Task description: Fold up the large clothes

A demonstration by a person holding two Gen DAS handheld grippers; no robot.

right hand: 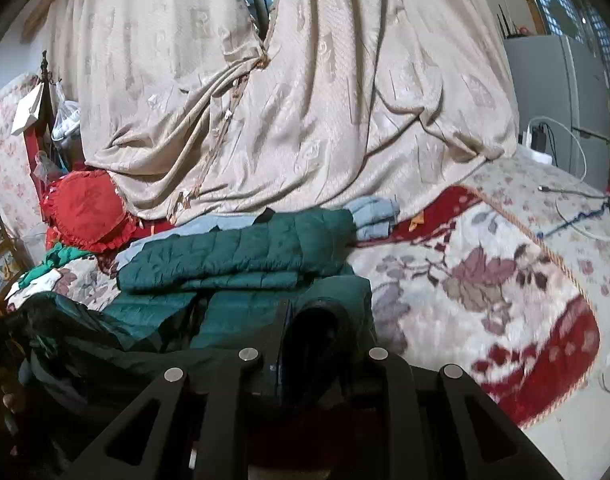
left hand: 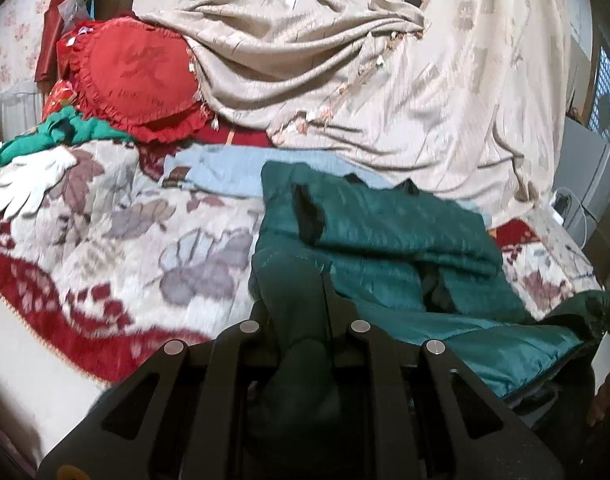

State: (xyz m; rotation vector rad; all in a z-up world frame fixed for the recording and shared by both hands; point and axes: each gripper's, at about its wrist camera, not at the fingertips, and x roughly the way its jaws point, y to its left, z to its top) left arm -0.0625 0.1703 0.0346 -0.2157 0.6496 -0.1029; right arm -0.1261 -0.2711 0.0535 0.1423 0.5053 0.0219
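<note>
A dark green quilted jacket (left hand: 389, 236) lies partly folded on a floral blanket (left hand: 117, 236) that covers the bed. My left gripper (left hand: 297, 300) is shut on the jacket's near left edge, and the green cloth bunches up between its fingers. In the right wrist view the same jacket (right hand: 241, 252) lies across the middle. My right gripper (right hand: 325, 320) is shut on its near right edge, where dark lining folds over the fingers. A light blue garment (left hand: 241, 172) lies flat under and behind the jacket.
A beige curtain (left hand: 345, 60) drapes onto the bed behind the clothes. A red frilled cushion (left hand: 141, 76) and a bright green cloth (left hand: 65, 132) lie at the far left. Cables (right hand: 577, 216) and a grey fridge (right hand: 565, 92) are at the right.
</note>
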